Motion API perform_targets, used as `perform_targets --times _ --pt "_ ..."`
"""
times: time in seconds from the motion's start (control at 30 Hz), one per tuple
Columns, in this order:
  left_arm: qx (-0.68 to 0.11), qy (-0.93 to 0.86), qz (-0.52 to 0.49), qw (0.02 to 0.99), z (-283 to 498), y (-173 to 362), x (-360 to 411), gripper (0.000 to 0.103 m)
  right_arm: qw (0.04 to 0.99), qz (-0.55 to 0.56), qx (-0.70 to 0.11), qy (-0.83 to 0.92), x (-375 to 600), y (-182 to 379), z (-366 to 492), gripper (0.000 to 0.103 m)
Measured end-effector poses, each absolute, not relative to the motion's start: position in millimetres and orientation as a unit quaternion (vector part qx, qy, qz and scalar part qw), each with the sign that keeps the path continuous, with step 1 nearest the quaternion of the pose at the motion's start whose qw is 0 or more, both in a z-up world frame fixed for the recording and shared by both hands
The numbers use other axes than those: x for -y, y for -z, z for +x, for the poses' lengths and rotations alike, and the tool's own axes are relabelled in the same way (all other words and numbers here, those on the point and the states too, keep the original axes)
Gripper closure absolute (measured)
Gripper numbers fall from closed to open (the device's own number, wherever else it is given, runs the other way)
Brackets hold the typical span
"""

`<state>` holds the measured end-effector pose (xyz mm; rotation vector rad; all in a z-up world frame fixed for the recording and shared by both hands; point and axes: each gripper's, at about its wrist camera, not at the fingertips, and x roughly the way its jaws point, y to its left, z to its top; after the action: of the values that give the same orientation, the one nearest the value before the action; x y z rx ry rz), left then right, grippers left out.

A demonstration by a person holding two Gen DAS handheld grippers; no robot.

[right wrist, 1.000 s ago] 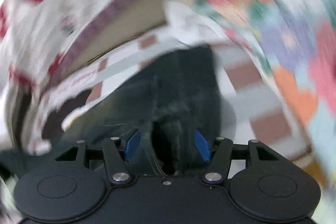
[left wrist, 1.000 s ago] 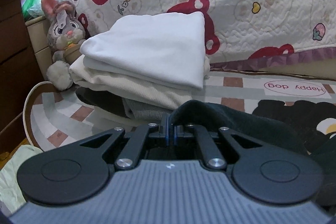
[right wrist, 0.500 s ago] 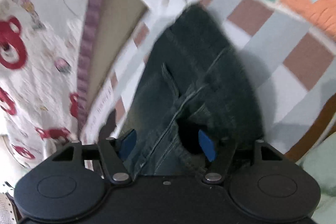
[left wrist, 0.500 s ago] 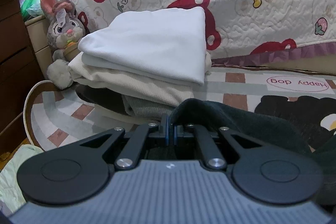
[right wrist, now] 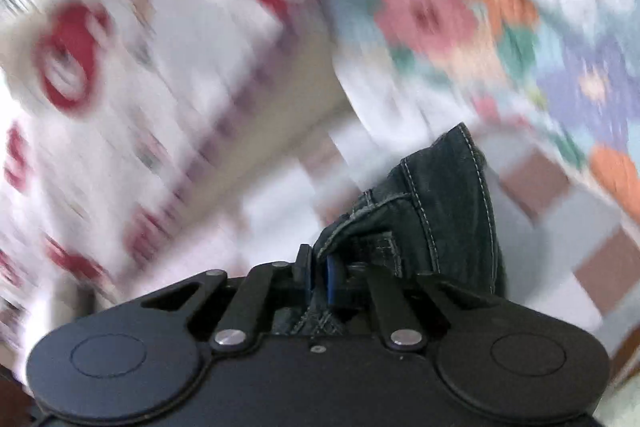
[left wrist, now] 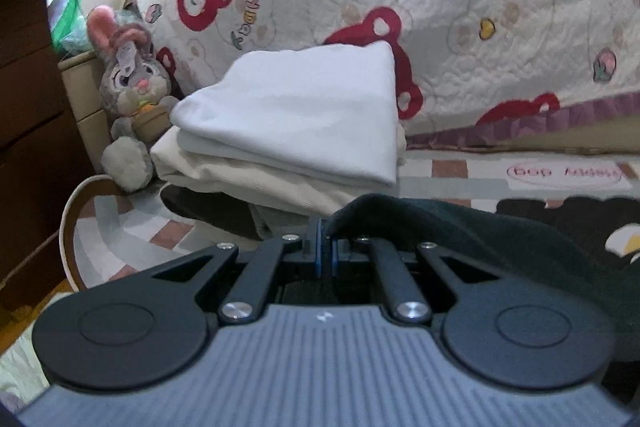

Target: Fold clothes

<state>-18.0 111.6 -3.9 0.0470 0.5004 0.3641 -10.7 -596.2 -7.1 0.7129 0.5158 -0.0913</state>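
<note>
Dark denim jeans (left wrist: 460, 231) hang from my left gripper (left wrist: 325, 243), which is shut on an edge of the fabric; the cloth drapes away to the right. In the right wrist view my right gripper (right wrist: 318, 273) is closing, its blue pads pinching a stitched hem of the same jeans (right wrist: 440, 211), lifted off the rug. A stack of folded clothes (left wrist: 296, 131), white on top, cream and darker pieces under it, lies on the rug just beyond the left gripper.
A checked rug (left wrist: 132, 231) covers the floor. A bear-print quilt (left wrist: 480, 27) hangs over the bed behind it. A grey plush rabbit (left wrist: 132, 87) sits left of the stack, beside a dark wooden cabinet (left wrist: 24, 147). A flowered blanket (right wrist: 520, 27) shows blurred at right.
The right gripper's jaws were wide open over the jeans and have now closed on the hem and lifted it, with the view swinging. The left gripper keeps its grip and rose slightly.
</note>
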Motion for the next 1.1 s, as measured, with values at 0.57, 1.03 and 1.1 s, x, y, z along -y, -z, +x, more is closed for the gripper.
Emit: perform_targets --times 0.57,1.03,1.1 --pt "-0.304 -0.084 0.094 0.944 -76.7 -49.3 -100.1 0.099 0.934 0.325 -0.148 0.0 623.7 -51.2 -97.4 0.095" --pt "-0.29 -0.14 0.095 0.942 211.1 -82.8 -64.5 0.089 0.886 0.296 -0.352 0.062 635.9 -107.9 218.4 0.053" --pt "-0.292 -0.113 0.091 0.945 205.5 -65.7 -49.1 0.084 0.894 0.281 -0.344 0.057 624.5 -93.4 216.2 0.051"
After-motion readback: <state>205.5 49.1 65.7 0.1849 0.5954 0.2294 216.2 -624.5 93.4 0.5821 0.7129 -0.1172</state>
